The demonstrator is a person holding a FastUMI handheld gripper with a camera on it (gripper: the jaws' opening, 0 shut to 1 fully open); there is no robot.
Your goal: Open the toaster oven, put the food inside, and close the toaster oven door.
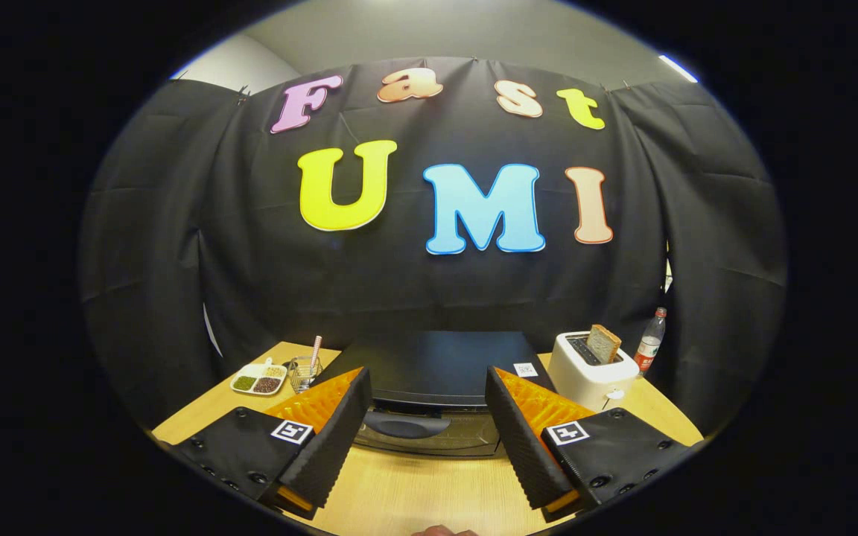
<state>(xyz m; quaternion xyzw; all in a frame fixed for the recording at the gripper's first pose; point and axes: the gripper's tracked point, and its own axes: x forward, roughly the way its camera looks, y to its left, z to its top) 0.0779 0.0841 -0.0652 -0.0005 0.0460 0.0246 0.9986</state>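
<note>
The hand-held gripper hovers with fingers spread wide and empty above the wooden surface; just ahead between them sits the black toaster oven, door closed; opening seems first: hook its handle

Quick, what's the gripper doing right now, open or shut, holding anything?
Gripper: open, holding nothing, fingers spread either side of the closed toaster oven's door handle.

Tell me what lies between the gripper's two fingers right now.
In the gripper view, the open hand-held gripper frames the toaster oven: its door handle sits just ahead between the fingers, with bare wooden table nearer.
</note>
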